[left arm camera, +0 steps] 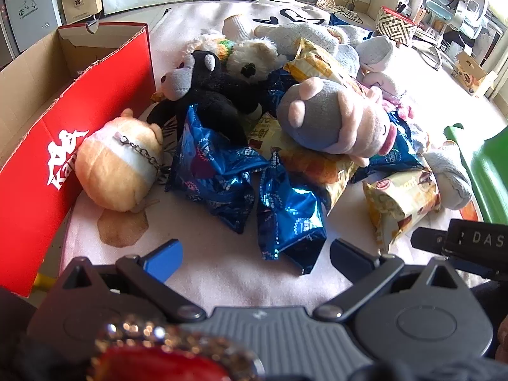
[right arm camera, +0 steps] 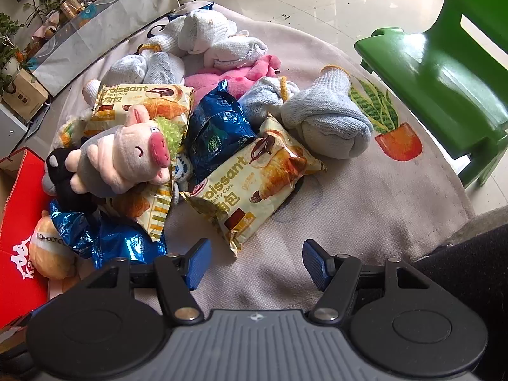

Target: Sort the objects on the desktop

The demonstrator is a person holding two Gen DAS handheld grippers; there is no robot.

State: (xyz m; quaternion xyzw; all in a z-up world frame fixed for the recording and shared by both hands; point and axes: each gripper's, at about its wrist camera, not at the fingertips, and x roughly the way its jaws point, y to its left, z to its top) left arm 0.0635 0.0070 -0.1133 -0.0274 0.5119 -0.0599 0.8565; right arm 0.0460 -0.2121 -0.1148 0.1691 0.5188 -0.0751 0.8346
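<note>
A heap of soft toys, snack packs and rolled socks lies on a pale cloth. In the left wrist view my left gripper (left arm camera: 254,260) is open and empty, just short of a crumpled blue foil pack (left arm camera: 290,222). Behind it lie a grey-pink pig toy (left arm camera: 333,117), a black monkey toy (left arm camera: 206,89) and an orange plush (left arm camera: 117,162). In the right wrist view my right gripper (right arm camera: 255,263) is open and empty, close to a croissant pack (right arm camera: 250,187). The pig toy (right arm camera: 127,155), a blue pack (right arm camera: 219,133) and rolled socks (right arm camera: 330,117) lie beyond.
An open red cardboard box (left arm camera: 79,104) stands at the left of the heap, also in the right wrist view (right arm camera: 19,222). A green plastic chair (right arm camera: 444,73) stands at the right. The other gripper's black body (left arm camera: 460,244) shows at the right edge.
</note>
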